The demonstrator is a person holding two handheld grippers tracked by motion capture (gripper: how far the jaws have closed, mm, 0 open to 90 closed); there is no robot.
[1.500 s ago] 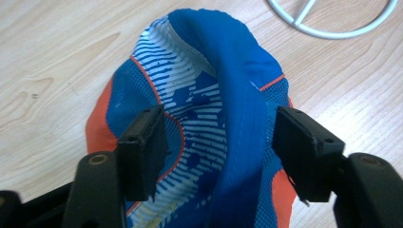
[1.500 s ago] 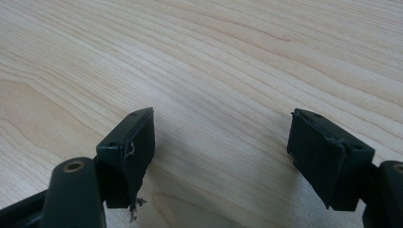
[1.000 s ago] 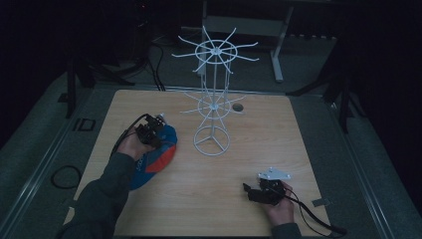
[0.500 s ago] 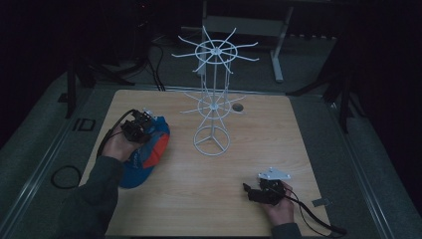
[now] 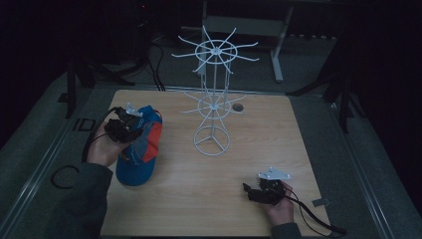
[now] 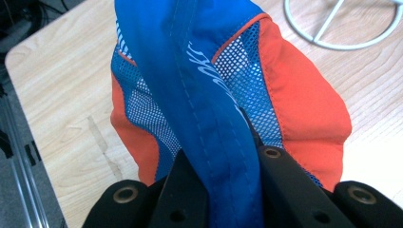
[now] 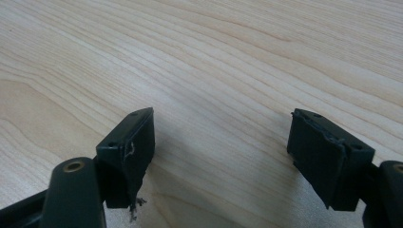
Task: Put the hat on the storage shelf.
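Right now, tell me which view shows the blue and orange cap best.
The left gripper view: the cap is close up, its blue seam pinched between the jaws, mesh and orange panels clear. The high view shows the cap small and dim, lifted at the left gripper. The right gripper view shows bare table.

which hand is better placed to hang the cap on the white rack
Left. The left gripper is shut on the cap, beside the white rack. The right gripper rests open and empty on the table, nearer the person.
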